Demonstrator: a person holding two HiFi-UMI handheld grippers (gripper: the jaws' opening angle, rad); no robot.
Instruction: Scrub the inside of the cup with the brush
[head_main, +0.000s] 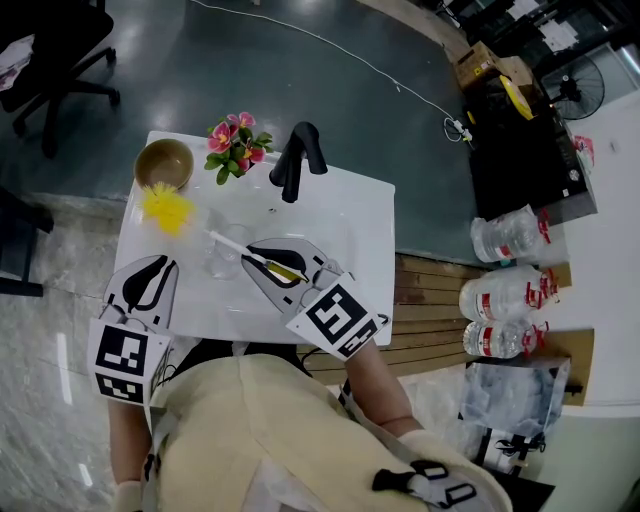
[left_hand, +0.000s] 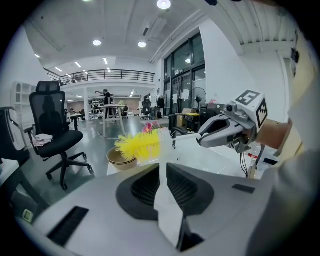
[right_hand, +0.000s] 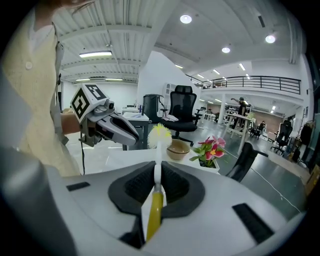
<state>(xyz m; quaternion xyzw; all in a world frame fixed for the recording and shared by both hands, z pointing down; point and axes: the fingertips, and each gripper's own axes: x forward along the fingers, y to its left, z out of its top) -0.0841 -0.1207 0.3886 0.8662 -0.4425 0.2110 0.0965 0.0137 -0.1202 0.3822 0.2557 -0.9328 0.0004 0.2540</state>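
Brush clamped by its handle in my right gripper, left gripper narrow, holding nothing, short of the cup on the table; bristles overshoot toward the bowl, so no scrubbing yet, I reckon

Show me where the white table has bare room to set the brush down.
Free: the right part of the white table, between the black curved fixture and the right edge. Crowded: the left half, with brown bowl, yellow-bristled brush, clear glass cup and pink flowers.
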